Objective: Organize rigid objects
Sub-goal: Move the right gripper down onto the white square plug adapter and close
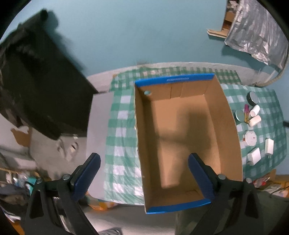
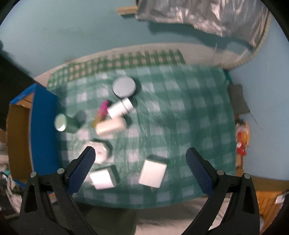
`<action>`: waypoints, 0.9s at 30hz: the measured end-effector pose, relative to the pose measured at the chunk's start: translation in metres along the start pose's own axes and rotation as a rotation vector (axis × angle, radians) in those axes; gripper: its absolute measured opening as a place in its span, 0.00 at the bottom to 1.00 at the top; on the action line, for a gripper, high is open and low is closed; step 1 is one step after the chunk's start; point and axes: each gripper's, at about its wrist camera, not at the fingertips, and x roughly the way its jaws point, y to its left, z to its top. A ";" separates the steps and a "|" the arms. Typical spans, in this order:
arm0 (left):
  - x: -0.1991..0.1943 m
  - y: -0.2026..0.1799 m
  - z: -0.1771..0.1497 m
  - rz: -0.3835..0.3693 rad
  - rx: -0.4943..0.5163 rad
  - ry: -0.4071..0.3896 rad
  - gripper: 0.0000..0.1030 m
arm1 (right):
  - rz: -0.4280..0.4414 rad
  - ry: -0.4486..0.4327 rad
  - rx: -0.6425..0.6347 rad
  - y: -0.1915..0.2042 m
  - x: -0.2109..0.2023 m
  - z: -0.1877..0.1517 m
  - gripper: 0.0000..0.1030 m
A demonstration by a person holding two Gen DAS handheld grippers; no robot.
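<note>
An empty cardboard box with a blue rim lies on the green checked cloth; its blue side shows in the right wrist view. My left gripper is open above the box's near left corner. My right gripper is open and empty above several small items: two white blocks, a round white case, two white bottles, a pink tube, a green tin and a round grey lid.
The same items lie right of the box in the left wrist view. A black object hangs at the left. A silver foil bag sits by the teal wall. Clutter lies past the table's right edge.
</note>
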 end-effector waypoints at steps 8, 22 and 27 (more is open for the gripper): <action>0.037 0.019 -0.022 0.000 -0.049 0.078 0.95 | 0.004 0.086 0.032 -0.014 0.049 -0.020 0.96; 0.089 0.019 -0.047 -0.024 -0.061 0.197 0.70 | -0.016 0.202 0.096 -0.040 0.106 -0.040 0.81; 0.097 0.021 -0.053 -0.027 -0.070 0.221 0.57 | -0.014 0.221 0.110 -0.046 0.119 -0.044 0.67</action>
